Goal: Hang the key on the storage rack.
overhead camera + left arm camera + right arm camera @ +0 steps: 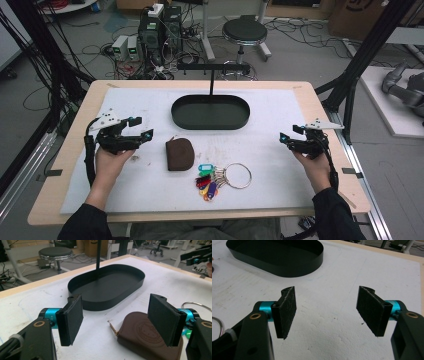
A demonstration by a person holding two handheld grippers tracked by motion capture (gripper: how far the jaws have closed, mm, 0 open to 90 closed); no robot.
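A brown zip pouch [179, 153] lies on the white mat near the middle, and it also lies just past my left jaws [147, 338]. A key ring with several coloured tags [220, 180] rests right of the pouch; its ring edge [197, 305] peeks out beside the left gripper's far jaw. A black oval tray [210, 112] with an upright post stands behind them [107, 285] [274, 255]. My left gripper [141, 130] hovers open left of the pouch [117, 320]. My right gripper [288, 138] is open over bare mat at the right [327, 310].
The white mat [150, 100] covers a wooden table [320, 105]. Beyond the far edge stand a round stool [244, 32] and computer boxes with cables [160, 30]. Black frame posts [370, 45] rise at both sides.
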